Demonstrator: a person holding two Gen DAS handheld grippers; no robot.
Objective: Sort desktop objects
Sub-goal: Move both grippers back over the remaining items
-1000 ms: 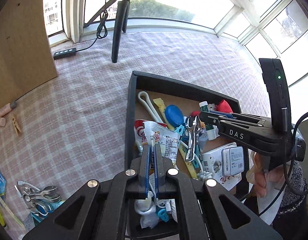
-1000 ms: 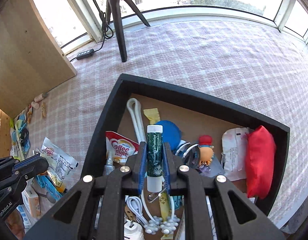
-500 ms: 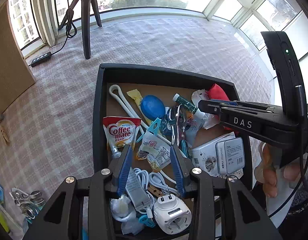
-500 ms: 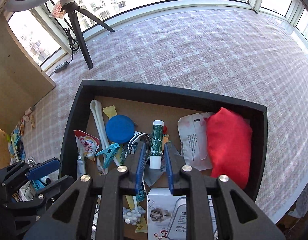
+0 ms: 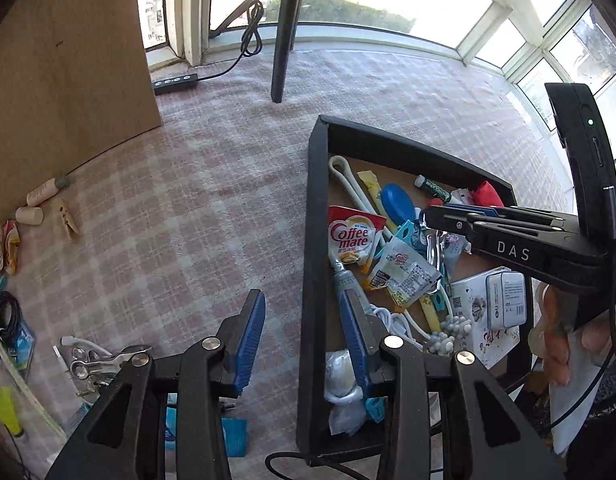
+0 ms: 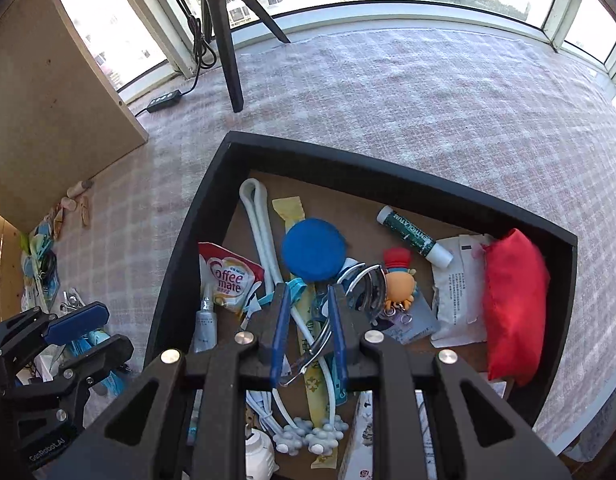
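Left hand-held gripper [image 5: 304,332] spread, empty, straddling left wall of black rectangular tray [image 5: 314,240]. Right hand-held gripper [image 6: 308,320] parted, empty above clutter; green-white lip-balm tube [image 6: 414,237] lay on tray floor.

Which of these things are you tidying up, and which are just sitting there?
Part of the sorting:
- black tray
- green lip balm stick
- Coffee mate packet
- red pouch
- blue round case
- loose metal clips on the cloth

Just lying about:
- tripod
- power strip
- wooden board
- checked cloth
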